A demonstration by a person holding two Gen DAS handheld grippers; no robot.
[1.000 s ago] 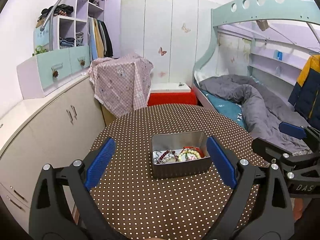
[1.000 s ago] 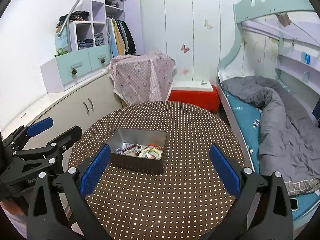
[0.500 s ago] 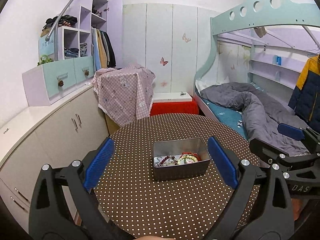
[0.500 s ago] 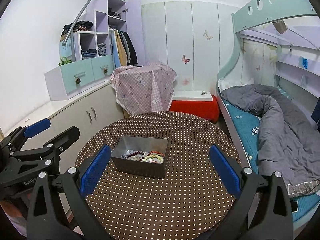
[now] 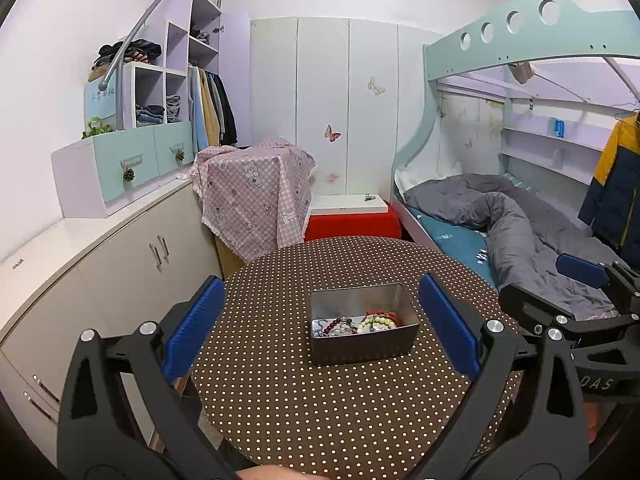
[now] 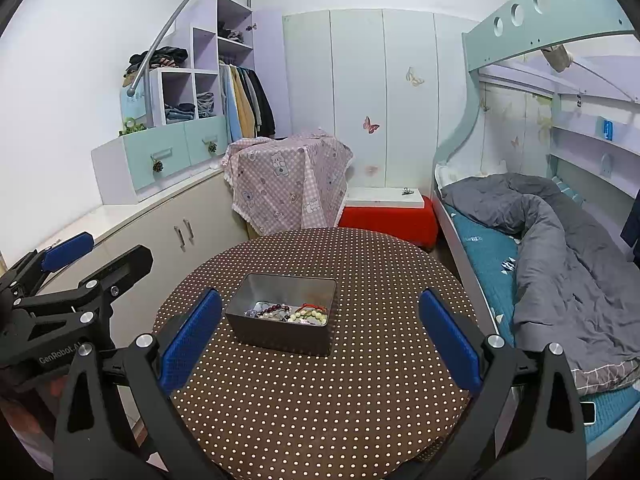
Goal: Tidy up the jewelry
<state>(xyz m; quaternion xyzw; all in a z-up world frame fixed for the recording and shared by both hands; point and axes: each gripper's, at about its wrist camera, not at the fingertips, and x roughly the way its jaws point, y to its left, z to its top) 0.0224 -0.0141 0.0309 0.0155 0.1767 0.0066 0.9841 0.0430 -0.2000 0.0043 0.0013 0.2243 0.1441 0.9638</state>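
Observation:
An open metal tin (image 5: 362, 342) (image 6: 280, 330) sits on a round table with a brown polka-dot cloth (image 5: 320, 400) (image 6: 340, 392). Several bead bracelets (image 5: 354, 324) (image 6: 290, 313) lie in the tin: dark red, pale cream and a red cord one. My left gripper (image 5: 320, 322) is open and empty, held above the near table edge, the tin ahead between its blue pads. My right gripper (image 6: 320, 334) is open and empty, the tin ahead and slightly left. Each gripper shows at the edge of the other's view.
A low white cabinet (image 5: 100, 264) runs along the left. A bunk bed with a grey duvet (image 5: 520, 224) stands at the right. A red box with a white lid (image 5: 352, 216) and a pink-cloth-covered item (image 5: 256, 196) stand beyond the table.
Both grippers have pulled back and risen from the tin, which looks smaller and farther now. Both stay open and empty. The tin has not moved.

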